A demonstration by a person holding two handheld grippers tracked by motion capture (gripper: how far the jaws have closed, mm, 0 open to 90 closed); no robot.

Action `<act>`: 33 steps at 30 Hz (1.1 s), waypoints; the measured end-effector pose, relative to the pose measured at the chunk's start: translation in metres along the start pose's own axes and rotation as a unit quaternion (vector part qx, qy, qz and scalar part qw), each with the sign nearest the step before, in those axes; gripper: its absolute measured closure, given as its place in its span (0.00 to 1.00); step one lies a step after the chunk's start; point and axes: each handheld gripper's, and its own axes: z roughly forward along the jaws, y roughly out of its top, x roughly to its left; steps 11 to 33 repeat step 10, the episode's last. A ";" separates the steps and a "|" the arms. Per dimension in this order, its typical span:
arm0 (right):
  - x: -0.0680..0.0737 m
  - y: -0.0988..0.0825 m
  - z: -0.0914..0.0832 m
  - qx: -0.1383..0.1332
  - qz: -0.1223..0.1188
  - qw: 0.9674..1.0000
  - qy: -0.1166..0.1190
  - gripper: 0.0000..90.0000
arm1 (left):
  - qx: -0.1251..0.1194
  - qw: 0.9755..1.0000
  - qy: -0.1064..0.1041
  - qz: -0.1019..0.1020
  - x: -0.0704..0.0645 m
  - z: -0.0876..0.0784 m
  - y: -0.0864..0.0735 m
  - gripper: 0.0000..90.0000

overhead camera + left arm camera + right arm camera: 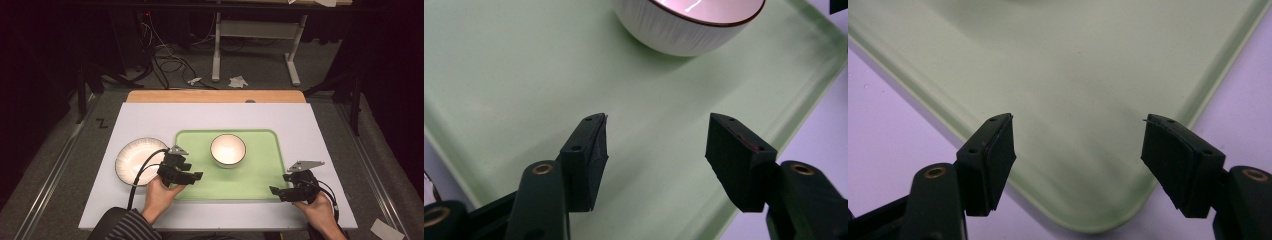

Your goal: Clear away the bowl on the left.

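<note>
A big white table [150, 120] fills the middle of the high view, and its far edge has a strip of bare wood. There is lots of free room on the table at the back and along both sides.

A green tray [255, 175] lies flat in the middle of the table. It has a low raised rim and round corners. Its right half and its front part are bare, so there is room to move there.

A white plate [131, 157] with a dark rim lies on the table just beside the left edge of the tray.

A white bowl [228, 149] with a dark rim stands upright on the tray, a bit toward the back and near the middle. In the left gripper view the bowl [684, 25] sits at the top, well apart from the jaws.

The left gripper [192, 177] is held in the person's left hand [159, 196], which comes in from the bottom. It hangs over the front left part of the tray, between the plate and the bowl, and points toward the right. Its jaws are wide apart with nothing between them.

The right gripper [278, 191] is in the right hand [317, 210], near the front right corner of the tray. It points left toward the tray. In the right gripper view its jaws stand wide apart over the tray corner [1088, 220], and they hold nothing
</note>
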 end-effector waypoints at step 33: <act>0.000 0.000 0.000 0.000 0.000 1.000 0.001 0.34 | -0.003 1.000 -0.009 -0.015 0.003 -0.001 -0.001 0.46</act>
